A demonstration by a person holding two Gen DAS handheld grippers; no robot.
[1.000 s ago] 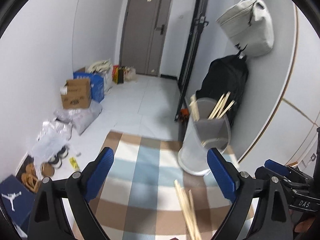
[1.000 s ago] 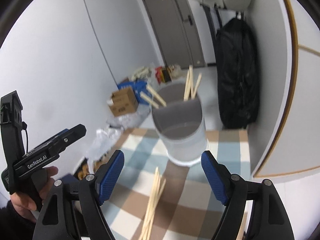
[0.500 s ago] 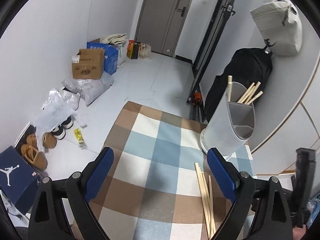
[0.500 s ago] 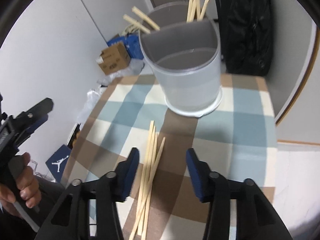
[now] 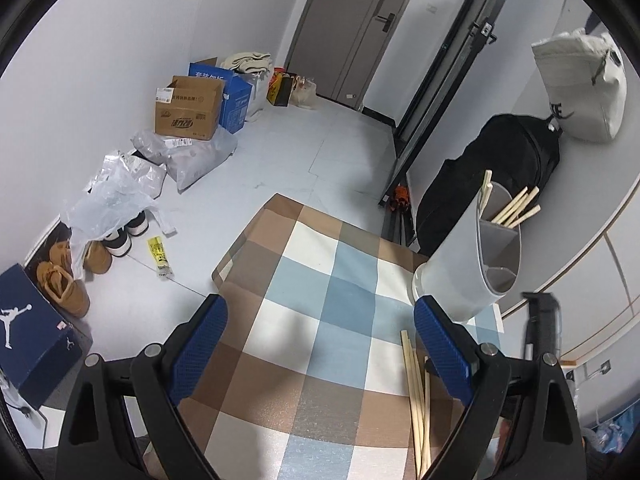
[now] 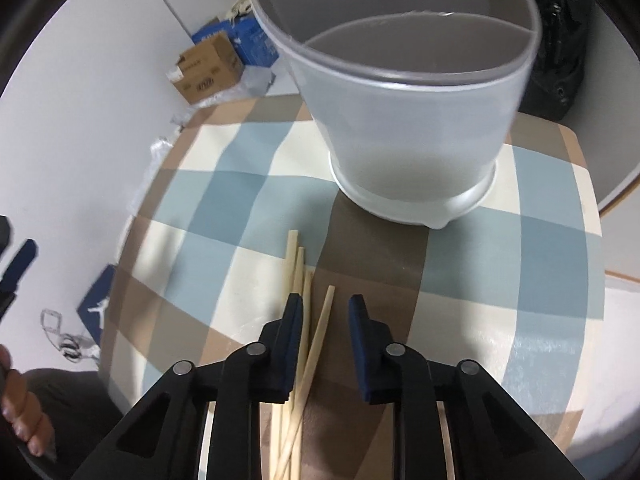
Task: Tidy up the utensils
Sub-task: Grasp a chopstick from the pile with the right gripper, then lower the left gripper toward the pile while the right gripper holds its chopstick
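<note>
Several loose wooden chopsticks (image 6: 298, 280) lie on the checked tablecloth (image 6: 240, 208); they also show in the left wrist view (image 5: 414, 380). A translucent grey divided utensil holder (image 6: 404, 120) stands behind them, with chopsticks (image 5: 516, 208) in its far compartments. My right gripper (image 6: 323, 312) is low over the loose chopsticks, its jaws partly closed around one chopstick (image 6: 320, 332) without touching it. My left gripper (image 5: 320, 332) is wide open and empty, above the table.
The table's right edge is near a white cabinet wall (image 5: 600, 280). A black backpack (image 5: 500, 176) hangs behind the holder. Boxes (image 5: 188, 108), bags and shoes (image 5: 64, 276) lie on the floor at left.
My right gripper has dropped towards the loose chopsticks and narrowed its jaws around one. My left gripper has risen and pulled back, staying wide open.
</note>
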